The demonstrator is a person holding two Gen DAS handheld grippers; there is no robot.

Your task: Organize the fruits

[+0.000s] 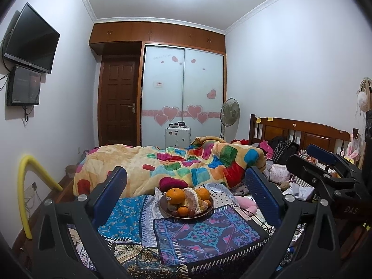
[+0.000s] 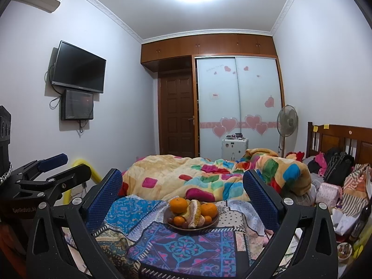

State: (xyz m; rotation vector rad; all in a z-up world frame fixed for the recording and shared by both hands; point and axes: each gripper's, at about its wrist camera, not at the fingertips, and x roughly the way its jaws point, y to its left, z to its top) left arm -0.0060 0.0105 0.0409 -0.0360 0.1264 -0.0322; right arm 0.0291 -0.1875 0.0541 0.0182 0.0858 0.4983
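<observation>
Both the left gripper (image 1: 186, 186) and right gripper (image 2: 183, 186) are spread wide, grasping nothing. The fruit plate (image 1: 186, 215) sits ahead, between each pair of fingers

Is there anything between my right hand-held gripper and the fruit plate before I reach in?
Nothing visible blocks it. The right hand-held gripper is open and the fruit plate sits straight ahead between its fingers, with only flat patterned cloth below the path. The left hand-held gripper is off to the side.
</observation>
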